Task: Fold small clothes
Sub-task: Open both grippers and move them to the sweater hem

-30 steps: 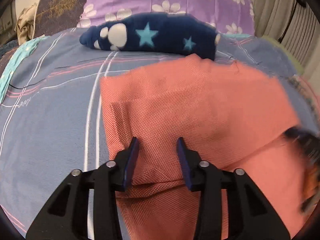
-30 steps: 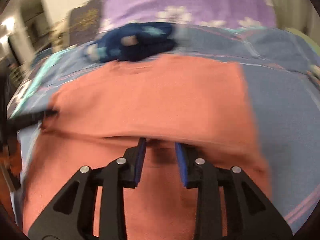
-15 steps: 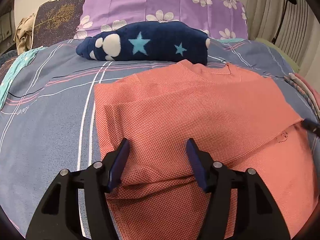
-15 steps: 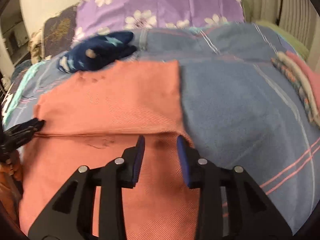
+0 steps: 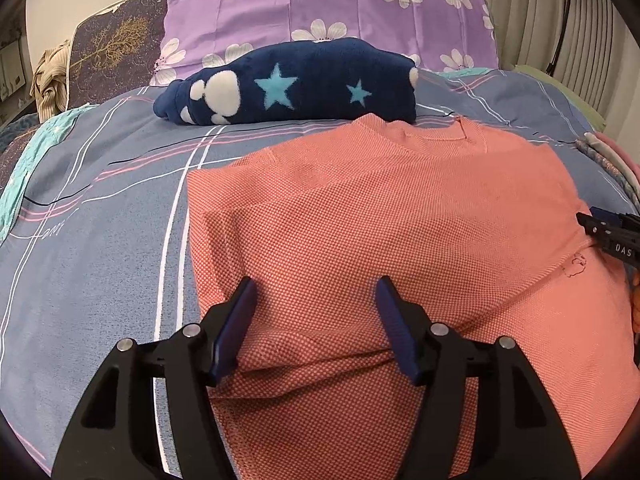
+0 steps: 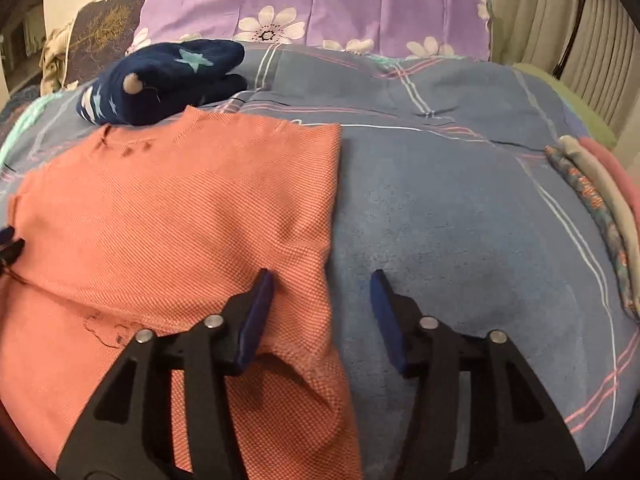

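Note:
A salmon-pink knit shirt (image 5: 380, 216) lies on the blue plaid bedspread (image 5: 92, 240), its upper part folded down over the lower part. My left gripper (image 5: 314, 296) is open and empty, hovering over the fold near the shirt's left side. My right gripper (image 6: 322, 288) is open and empty over the shirt's right edge (image 6: 320, 264), one finger above the cloth and one above the bedspread (image 6: 460, 216). The right gripper's tip also shows at the right edge of the left wrist view (image 5: 600, 226).
A folded navy fleece with stars (image 5: 292, 84) lies behind the shirt, in front of a purple flowered pillow (image 5: 328, 4). A stack of folded clothes (image 6: 600, 200) sits at the right edge of the bed. A curtain (image 6: 592, 32) hangs at the far right.
Both grippers opened wider and let go of the shirt. The right gripper swung right, to the shirt's right edge. The folded-down layer now lies flat.

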Tool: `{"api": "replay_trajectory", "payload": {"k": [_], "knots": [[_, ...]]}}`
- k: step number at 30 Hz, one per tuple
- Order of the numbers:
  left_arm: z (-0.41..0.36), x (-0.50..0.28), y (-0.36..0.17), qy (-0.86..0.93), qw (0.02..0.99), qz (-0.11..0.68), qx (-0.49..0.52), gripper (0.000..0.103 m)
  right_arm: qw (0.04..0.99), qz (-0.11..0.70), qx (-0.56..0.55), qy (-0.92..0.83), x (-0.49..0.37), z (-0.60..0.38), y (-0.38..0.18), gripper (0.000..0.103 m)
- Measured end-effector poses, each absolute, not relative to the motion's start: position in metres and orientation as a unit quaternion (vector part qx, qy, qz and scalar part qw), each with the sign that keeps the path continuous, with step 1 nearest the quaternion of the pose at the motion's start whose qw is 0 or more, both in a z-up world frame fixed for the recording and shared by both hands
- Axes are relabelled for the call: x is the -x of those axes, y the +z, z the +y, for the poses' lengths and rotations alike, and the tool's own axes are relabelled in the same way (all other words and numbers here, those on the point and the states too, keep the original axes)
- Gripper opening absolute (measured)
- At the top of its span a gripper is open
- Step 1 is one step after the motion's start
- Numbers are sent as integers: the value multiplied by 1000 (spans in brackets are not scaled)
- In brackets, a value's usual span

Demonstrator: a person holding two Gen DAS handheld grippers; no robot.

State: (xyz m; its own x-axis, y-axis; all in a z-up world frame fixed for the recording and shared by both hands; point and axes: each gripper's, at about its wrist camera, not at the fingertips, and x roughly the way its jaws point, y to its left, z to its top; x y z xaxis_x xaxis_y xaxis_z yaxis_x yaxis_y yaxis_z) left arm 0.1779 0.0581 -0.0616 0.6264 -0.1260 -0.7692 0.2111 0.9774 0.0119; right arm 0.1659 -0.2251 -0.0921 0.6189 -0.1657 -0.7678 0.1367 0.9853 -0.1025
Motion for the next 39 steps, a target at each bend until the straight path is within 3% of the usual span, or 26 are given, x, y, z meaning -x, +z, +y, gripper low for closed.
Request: {"api": "replay_trajectory", "payload": {"k": [2,5,8,13,17,20,22,24,30,34,39], "knots": [[57,-177,-61,-92,901,421,-54,64,898,430,18,-97,-166,-225,-92,63],[64,-168,-53,-91,902,420,-47,66,897,432,4,-98,-150,-232,-88,66],[76,-139,-46,-95,901,421,-33,82,901,428,4,-68,-114,-236,-83,67],[105,-65,-52,-147,879,450,-50,82,899,436,-33,-29,-40,-250,-80,68],[123,-12,-48,-206,864,460,6,82,895,443,-52,17,13,-252,-83,64],[117,20,-50,-225,859,459,7,64,897,438,-38,41,49,-245,-83,55],[110,36,-52,-214,864,456,-23,41,897,436,-43,53,65,-244,-82,49],[110,47,-51,-213,866,452,-21,34,897,435,-52,60,80,-244,-82,44],[124,73,-49,-225,855,468,19,33,888,437,-114,86,120,-256,-80,38],[128,100,-51,-235,850,472,27,45,881,437,-145,105,147,-263,-81,38],[128,127,-51,-238,851,468,32,45,872,440,-168,131,171,-264,-82,38]]}}
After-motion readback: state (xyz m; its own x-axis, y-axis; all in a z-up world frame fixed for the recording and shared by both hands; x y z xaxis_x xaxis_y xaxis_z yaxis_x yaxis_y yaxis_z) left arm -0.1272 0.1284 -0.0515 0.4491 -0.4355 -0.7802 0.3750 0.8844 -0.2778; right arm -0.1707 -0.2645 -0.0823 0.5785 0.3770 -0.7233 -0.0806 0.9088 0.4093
